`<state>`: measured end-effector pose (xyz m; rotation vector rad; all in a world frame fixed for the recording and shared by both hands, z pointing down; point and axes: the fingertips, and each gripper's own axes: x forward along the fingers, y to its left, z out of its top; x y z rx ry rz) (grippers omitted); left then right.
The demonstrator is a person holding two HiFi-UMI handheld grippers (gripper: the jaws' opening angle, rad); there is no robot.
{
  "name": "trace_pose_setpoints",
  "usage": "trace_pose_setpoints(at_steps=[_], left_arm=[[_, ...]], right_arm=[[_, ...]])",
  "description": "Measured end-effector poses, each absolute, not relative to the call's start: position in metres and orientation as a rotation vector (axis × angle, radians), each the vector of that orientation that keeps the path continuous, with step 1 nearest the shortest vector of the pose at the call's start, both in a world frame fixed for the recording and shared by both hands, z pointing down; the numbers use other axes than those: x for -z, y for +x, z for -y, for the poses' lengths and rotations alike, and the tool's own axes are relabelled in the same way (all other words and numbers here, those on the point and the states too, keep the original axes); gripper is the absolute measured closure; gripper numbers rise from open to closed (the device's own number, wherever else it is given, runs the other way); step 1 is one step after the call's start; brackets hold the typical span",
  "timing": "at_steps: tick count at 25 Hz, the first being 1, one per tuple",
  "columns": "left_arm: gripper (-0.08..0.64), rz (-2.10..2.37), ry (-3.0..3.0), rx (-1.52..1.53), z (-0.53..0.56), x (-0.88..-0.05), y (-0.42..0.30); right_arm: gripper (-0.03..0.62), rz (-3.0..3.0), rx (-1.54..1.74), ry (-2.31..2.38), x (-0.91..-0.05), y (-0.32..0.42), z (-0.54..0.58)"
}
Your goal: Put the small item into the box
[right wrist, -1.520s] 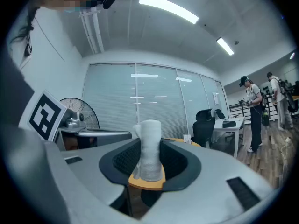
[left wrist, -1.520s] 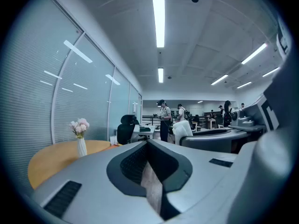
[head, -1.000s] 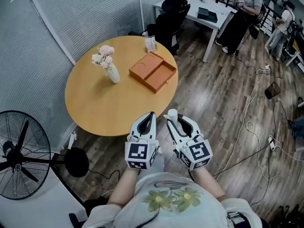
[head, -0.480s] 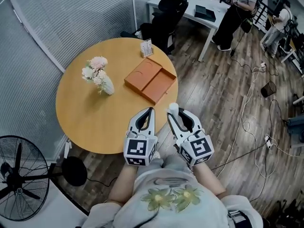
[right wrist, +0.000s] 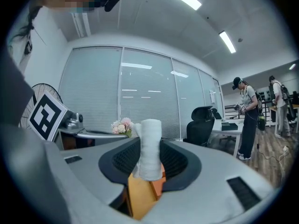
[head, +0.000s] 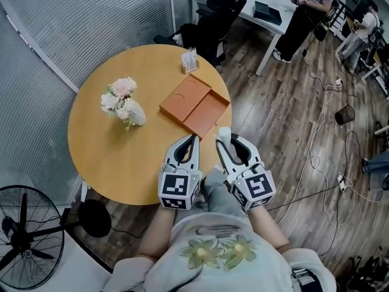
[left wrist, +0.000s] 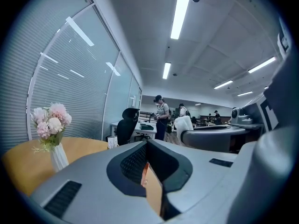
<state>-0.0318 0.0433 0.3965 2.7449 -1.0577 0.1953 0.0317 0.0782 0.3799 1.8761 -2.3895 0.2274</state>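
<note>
- White cylindrical small item (head: 223, 133): clamped upright between the jaws of the right tool (head: 226, 142), outside the box.
- Orange box (head: 196, 104): lies open on the round wooden table (head: 109, 157), ahead of both tools.
- Jaws of the left tool (head: 193, 140): together, nothing between them; it is held beside the right tool.
- White vase (head: 135, 112) of pink flowers: stands left of the box, well apart.

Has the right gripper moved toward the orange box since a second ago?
Yes. Holding the white roll, the right gripper has come closer to the orange box, now reaching over the table edge.
</note>
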Motion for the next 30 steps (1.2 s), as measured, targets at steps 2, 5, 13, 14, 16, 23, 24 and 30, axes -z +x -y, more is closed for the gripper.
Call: trace_pose_setpoints(at_steps=[2,5,13,14,16,23,24,30], left_arm=[[0.57,1.082,2.74,-0.195,-0.03,-0.397,-0.032],[0.569,1.113,2.729,-0.195,-0.008,-0.395,-0.03],[0.569,1.135,2.699,-0.205,0.042,-0.395,-0.018],[0.569,1.132,2.701,-0.213,0.046,-0.397,-0.016],[0.569,1.13,2.709,-0.228,0.052,-0.399,-0.011],[0.569,1.136,2.709,-0.252,0.077,-0.402,0.0],[0.569,1.138,2.707,-0.256,0.081,-0.402,0.002],[0.569,1.133,2.69,-0.28,0.093,-0.409,0.01]], right_arm=[[0.454,2.396,-0.232,1.866,-0.383,0.036,-0.064],[0.454,2.412,-0.221,1.845,-0.379,0.042,-0.041],[0.454,2.452,-0.161,1.823,-0.354,0.063,0.018],[0.454,2.453,-0.155,1.823,-0.352,0.066,0.024],[0.454,2.454,-0.149,1.824,-0.351,0.073,0.034],[0.454,2.448,-0.185,1.823,-0.362,0.09,0.059],[0.453,2.447,-0.194,1.823,-0.363,0.093,0.063],[0.453,2.444,-0.237,1.784,-0.373,0.1,0.078]])
